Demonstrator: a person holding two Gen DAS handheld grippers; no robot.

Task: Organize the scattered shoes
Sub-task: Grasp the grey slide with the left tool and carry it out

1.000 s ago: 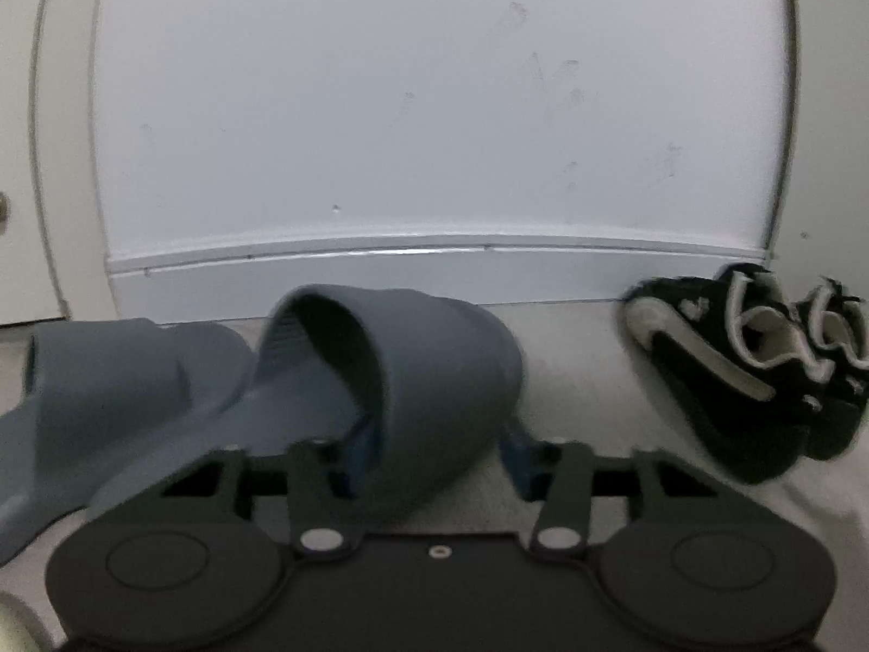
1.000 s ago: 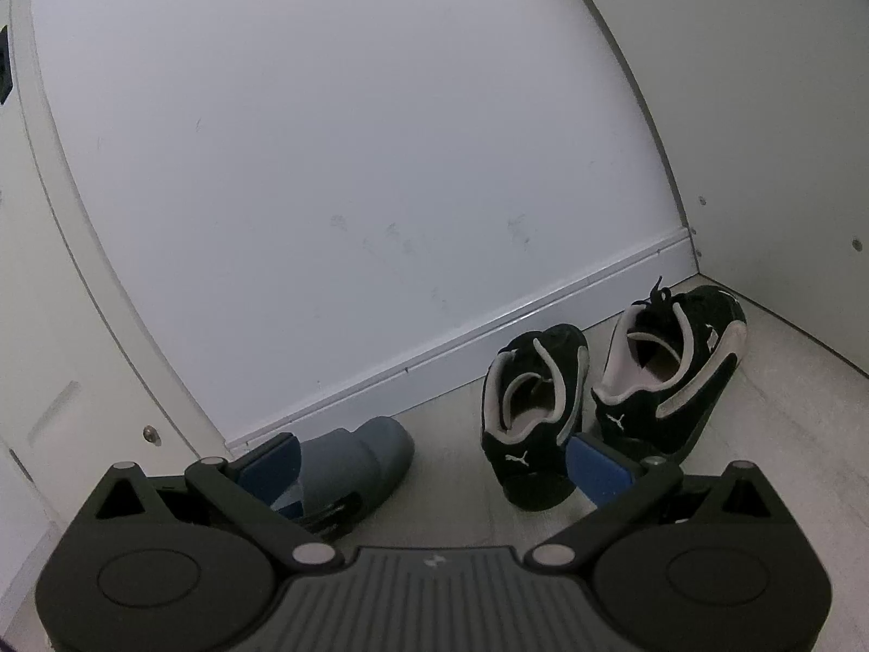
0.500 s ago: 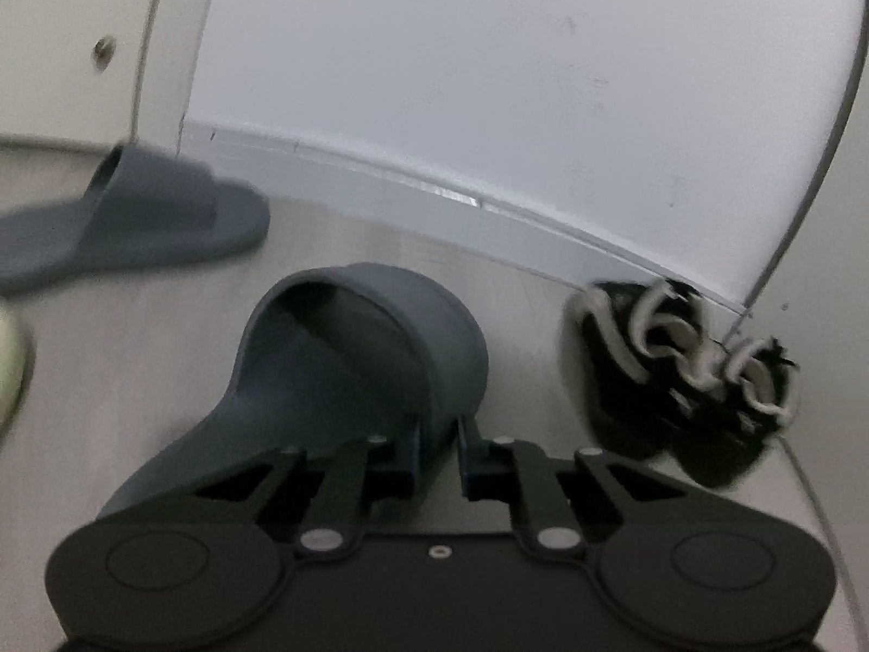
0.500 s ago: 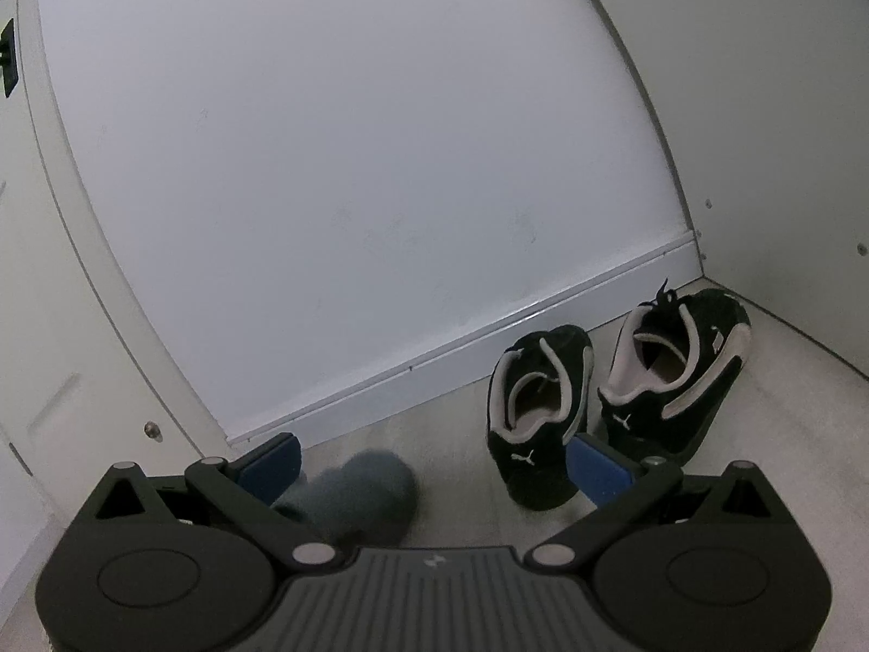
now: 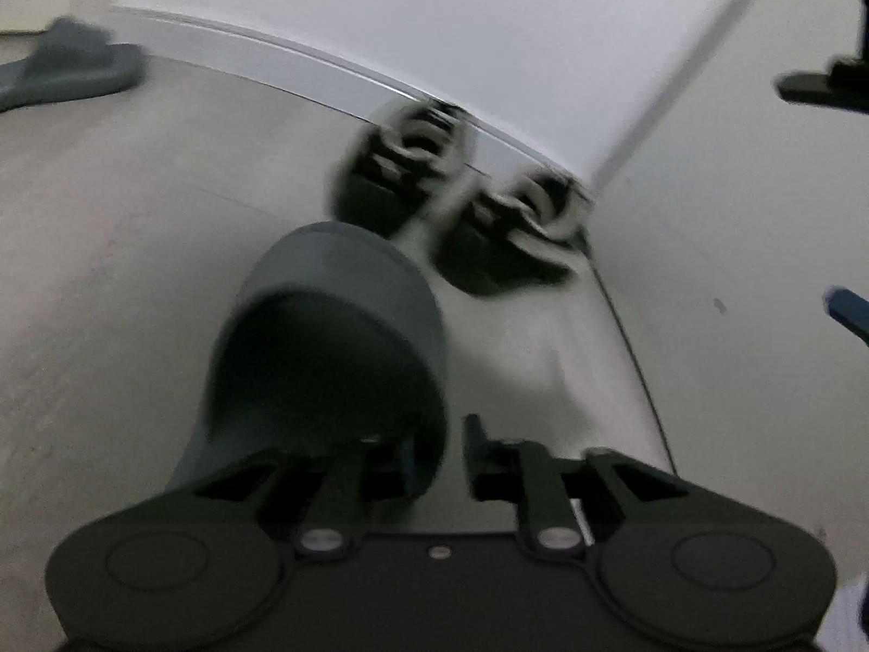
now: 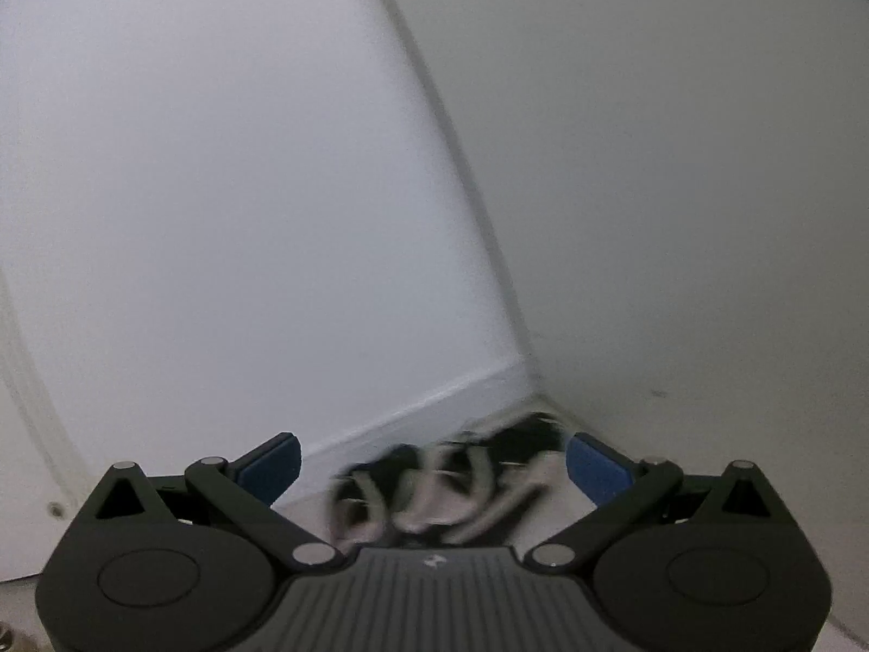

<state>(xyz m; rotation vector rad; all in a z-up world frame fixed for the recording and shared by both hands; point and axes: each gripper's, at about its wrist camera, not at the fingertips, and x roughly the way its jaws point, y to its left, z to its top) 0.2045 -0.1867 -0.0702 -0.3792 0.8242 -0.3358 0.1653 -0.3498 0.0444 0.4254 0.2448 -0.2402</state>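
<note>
Two risks stand out. First, the left gripper (image 5: 434, 451) has just been opening: its jaws now stand apart, one finger inside the strap of the grey slipper (image 5: 331, 337), the other outside, neither visibly pressing. If the gripper draws away at an angle, the inner finger could catch the strap and drag the slipper out of line. Second, the slipper's toe lies just beside the nearer of the two black sneakers (image 5: 402, 168); a forward nudge would likely knock that one askew.

Position: the slipper sits on the floor (image 5: 108, 250) short of the baseboard (image 5: 304, 54). The sneakers stand side by side in the corner against it. A second grey slipper (image 5: 70, 65) lies well apart, far left, not yet paired.

Clearance: the corner is closed on two sides by walls. Open floor lies left of the slipper, so retreat is best back and left.

The right gripper (image 6: 432, 462) hangs wide open and empty above the sneakers (image 6: 434, 483).
</note>
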